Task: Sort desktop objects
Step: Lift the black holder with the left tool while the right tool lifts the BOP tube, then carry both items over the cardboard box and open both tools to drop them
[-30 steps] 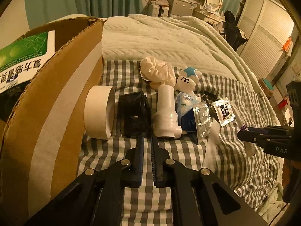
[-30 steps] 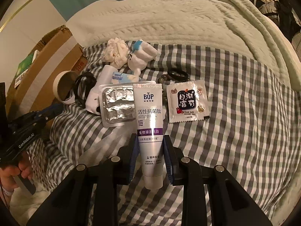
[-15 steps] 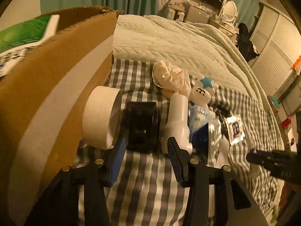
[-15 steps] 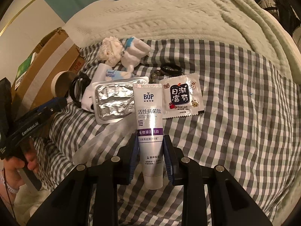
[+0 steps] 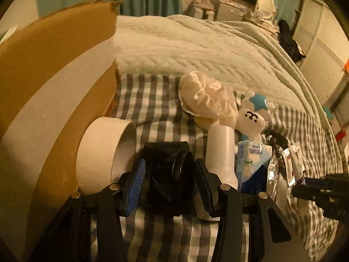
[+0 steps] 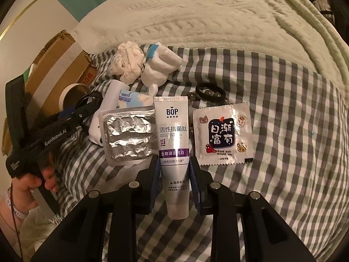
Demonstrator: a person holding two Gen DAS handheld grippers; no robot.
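Left gripper [image 5: 169,180]: matte black plastic frame, two angular black arms, round silver screw heads at the joints, ribbed blue rubber pad on one finger [image 5: 136,185], dark ribbed pad on the other. Seen from the right wrist view, its black body carries white "GenRobot.AI" lettering, small white print near the handle. Right gripper [image 6: 174,172]: same black frame, silver screws, dark blue pads on both fingers. Person's hand [image 6: 32,183] on the left handle wears a pale beaded bracelet; a thin dark cord runs past the wrist.
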